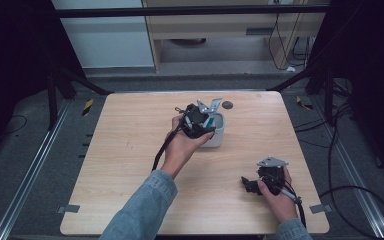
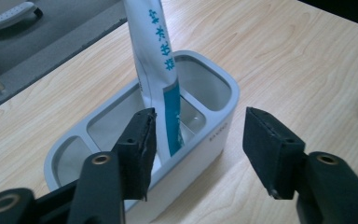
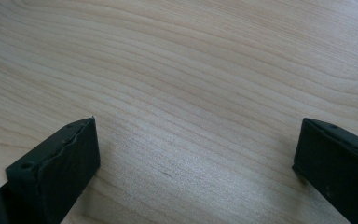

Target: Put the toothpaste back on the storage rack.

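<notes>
Left gripper (image 2: 198, 149) jaws wide apart beside tube (image 2: 156, 70)

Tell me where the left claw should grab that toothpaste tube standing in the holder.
Grip the toothpaste tube on its flat upper body, above the rim of the grey holder, coming from above. It stands nearly upright in the middle compartment with its lower end walled in, so only the top is free. The left claw is open beside it.
</notes>
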The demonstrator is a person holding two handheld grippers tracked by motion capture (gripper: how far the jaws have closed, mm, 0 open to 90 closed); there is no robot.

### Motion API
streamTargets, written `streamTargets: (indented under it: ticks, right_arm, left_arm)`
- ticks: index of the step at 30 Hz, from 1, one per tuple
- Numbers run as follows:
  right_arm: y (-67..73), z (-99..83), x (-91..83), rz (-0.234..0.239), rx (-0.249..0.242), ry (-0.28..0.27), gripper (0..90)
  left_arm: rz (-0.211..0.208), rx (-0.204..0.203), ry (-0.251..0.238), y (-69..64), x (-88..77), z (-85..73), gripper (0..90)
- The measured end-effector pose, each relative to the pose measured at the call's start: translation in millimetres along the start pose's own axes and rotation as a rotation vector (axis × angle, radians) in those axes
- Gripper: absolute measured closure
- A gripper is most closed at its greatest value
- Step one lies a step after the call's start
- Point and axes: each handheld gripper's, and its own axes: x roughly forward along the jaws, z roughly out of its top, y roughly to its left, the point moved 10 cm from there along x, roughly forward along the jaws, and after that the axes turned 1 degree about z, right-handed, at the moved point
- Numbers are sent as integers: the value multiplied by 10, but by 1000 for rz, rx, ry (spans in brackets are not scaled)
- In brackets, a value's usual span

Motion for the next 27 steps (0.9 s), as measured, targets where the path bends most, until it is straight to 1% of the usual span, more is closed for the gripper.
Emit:
streamTargets:
  ticks: [2,5,8,10,12,13,14,15,17,21,25,27]
  right_arm:
    - [0,-1,0,0,0,0,4]
    - [5,2,-2,-1,6,-3,4]
    - [12,-5,-8,-1,8,-2,5]
    - [12,-8,-10,0,5,-2,4]
    - [13,-8,-11,0,6,-2,5]
    - [13,-8,-11,-1,5,-2,5]
    - [26,-11,-18,6,15,1,4]
    - [17,-11,-13,0,6,-2,4]
    - [18,-12,-14,0,6,-2,4]
    - [17,-13,-14,0,5,-2,4]
    - [18,-13,-15,1,4,-3,4]
    - [20,-15,-18,2,3,-3,5]
  left_arm:
    - [-6,0,-3,-14,-21,-12,392]
    - [-34,-18,-1,-39,-35,-59,316]
    - [-54,-18,19,-66,-36,-131,296]
    - [-62,-18,21,-84,-46,-165,264]
    - [-59,-10,20,-94,-64,-190,226]
    - [-63,-6,20,-107,-76,-199,210]
    - [-68,-4,17,-118,-83,-201,193]
    - [-72,3,17,-129,-88,-205,180]
    - [-81,19,29,-156,-104,-230,142]
    - [-80,28,29,-167,-157,-286,119]
    - [-85,26,21,-149,-217,-362,100]
    - [-90,32,30,-136,-243,-419,82]
